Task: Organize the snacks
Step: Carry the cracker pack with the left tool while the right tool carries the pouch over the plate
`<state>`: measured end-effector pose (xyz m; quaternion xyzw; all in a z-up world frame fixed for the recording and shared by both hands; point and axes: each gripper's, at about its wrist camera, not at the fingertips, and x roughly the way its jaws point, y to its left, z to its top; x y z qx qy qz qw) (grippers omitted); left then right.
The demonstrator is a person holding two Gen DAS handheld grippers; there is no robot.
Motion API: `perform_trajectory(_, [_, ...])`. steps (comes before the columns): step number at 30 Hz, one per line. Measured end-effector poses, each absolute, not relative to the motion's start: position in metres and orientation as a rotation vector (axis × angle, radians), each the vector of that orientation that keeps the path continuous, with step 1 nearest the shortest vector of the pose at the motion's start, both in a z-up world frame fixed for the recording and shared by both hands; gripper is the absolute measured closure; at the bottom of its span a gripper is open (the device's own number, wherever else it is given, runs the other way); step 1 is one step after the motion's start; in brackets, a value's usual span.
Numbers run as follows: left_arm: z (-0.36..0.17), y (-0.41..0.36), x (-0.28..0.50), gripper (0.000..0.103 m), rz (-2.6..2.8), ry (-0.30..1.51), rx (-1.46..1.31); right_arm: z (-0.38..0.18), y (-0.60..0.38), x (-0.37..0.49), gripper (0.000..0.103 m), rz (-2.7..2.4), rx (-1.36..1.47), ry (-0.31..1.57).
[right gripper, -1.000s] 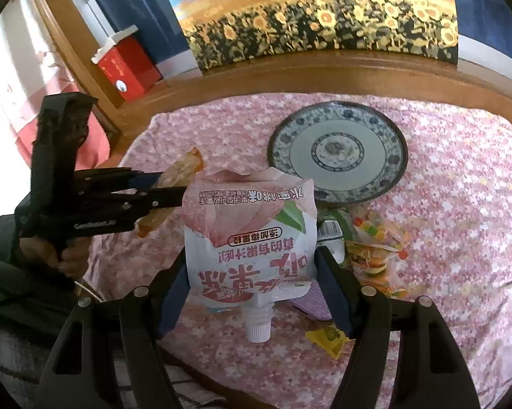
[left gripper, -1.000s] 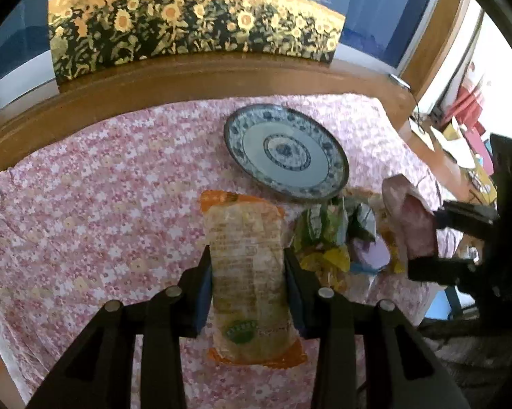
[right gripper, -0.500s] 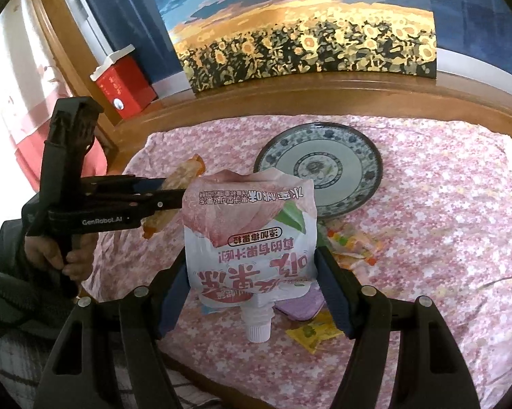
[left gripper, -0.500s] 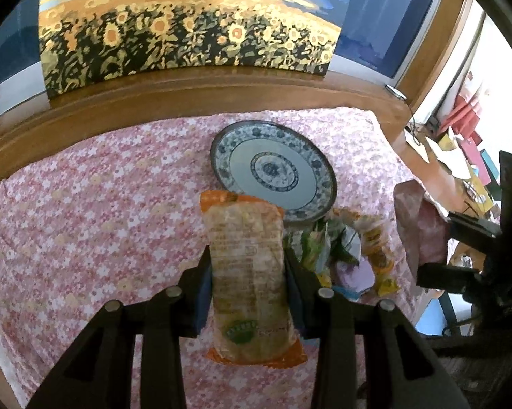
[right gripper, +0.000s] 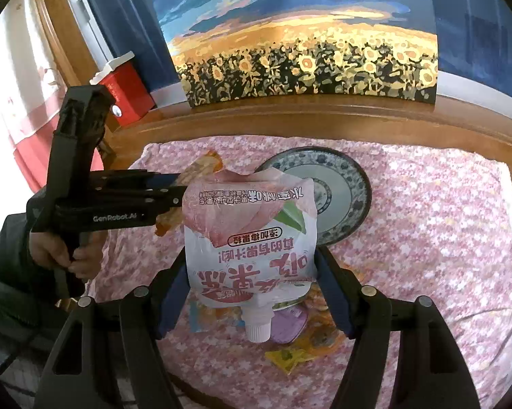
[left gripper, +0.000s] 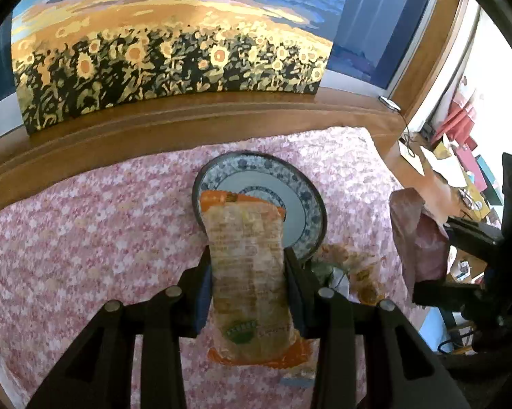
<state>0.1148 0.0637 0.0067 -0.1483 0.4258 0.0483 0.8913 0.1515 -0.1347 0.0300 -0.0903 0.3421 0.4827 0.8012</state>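
My left gripper (left gripper: 247, 266) is shut on a long orange-edged cracker pack (left gripper: 247, 266), held above the pink floral cloth, its far end over the near rim of the blue-and-white plate (left gripper: 303, 184). My right gripper (right gripper: 252, 272) is shut on a pink-and-white peach jelly pouch (right gripper: 249, 235), spout down, held above a heap of small snack packets (right gripper: 290, 334). The plate (right gripper: 344, 184) lies behind the pouch. The left gripper with its pack shows in the right wrist view (right gripper: 174, 197); the pouch shows in the left wrist view (left gripper: 416, 235).
A sunflower painting (left gripper: 170, 54) leans on the wooden ledge behind the table. A red box (right gripper: 126, 92) stands at the far left. Loose snack packets (left gripper: 351, 272) lie near the plate's right side. Clutter sits on a surface (left gripper: 453, 163) past the right edge.
Both grippers have risen and pulled back, so the table looks smaller. The cracker pack now overlaps the plate's near rim in the left wrist view. Both grips are unchanged.
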Motion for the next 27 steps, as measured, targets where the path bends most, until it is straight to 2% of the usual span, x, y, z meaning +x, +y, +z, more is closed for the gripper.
perform_trajectory(7, [0.009, 0.065, 0.127, 0.063, 0.082, 0.875, -0.314, 0.033, -0.133, 0.164, 0.032, 1.028, -0.205, 0.737])
perform_trajectory(27, [-0.027, 0.082, 0.175, 0.063, 0.054, 0.954, -0.331, 0.017, -0.103, 0.225, 0.032, 1.001, -0.356, 0.794])
